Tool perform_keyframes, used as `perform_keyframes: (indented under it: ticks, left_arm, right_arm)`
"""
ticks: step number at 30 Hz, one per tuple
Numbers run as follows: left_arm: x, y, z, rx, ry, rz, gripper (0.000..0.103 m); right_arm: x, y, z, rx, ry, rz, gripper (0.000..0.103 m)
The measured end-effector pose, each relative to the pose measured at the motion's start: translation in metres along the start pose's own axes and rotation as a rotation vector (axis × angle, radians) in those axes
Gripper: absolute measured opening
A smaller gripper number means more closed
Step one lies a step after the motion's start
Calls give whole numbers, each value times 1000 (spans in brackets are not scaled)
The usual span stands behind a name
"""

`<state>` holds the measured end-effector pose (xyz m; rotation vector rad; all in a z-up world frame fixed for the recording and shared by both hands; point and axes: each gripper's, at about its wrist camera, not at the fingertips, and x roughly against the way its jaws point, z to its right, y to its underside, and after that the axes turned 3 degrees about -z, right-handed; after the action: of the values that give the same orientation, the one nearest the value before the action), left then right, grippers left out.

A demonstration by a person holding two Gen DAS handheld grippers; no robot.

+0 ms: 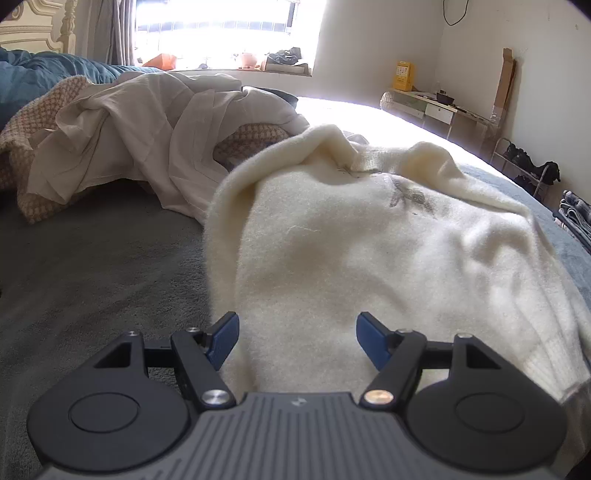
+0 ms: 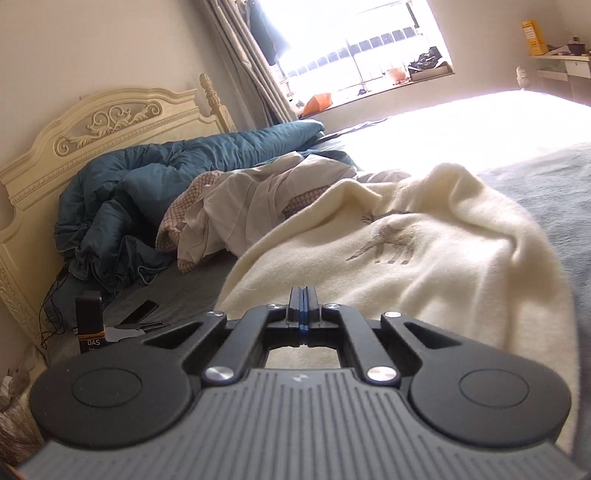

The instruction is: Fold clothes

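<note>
We're over a bed [image 1: 92,266] spread with a grey blanket, bright window [image 1: 229,33] glaring at the far side. The cream sweater [image 1: 351,240] lies heaped on the blanket, a grey deer motif on its front. The left gripper [image 1: 297,339] hovers above its near edge, blue fingers [image 1: 221,341] spread apart with nothing pinched. The right gripper [image 2: 303,308] has its fingers pressed flat together, empty, above the sweater's edge. Behind, a pale shirt [image 2: 236,206] drapes over a checked garment [image 1: 22,147], a teal duvet [image 2: 147,184] is bunched against the carved headboard [image 2: 92,133], and a worktop [image 1: 436,105] stands by the wall.
</note>
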<state>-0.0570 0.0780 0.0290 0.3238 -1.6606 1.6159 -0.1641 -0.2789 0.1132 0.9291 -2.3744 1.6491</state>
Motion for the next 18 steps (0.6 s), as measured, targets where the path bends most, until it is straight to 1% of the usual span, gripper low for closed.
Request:
perform_keyframes:
  ticks: [5,10,15,18]
  left_arm:
    - [18,0,20,-2,9,18,72]
    - [30,-1,43,-25,19,37,72]
    - [32,-3,61,-49,21,39,72]
    - [31,-6,69,-65,22,39,72]
  right_arm:
    - [99,7,25,-57,125,143,0]
    - [200,23,47,-105,294,289,0]
    - [299,56,59,-170,491,424,0]
    - [350,89,65,-223,626,474,0]
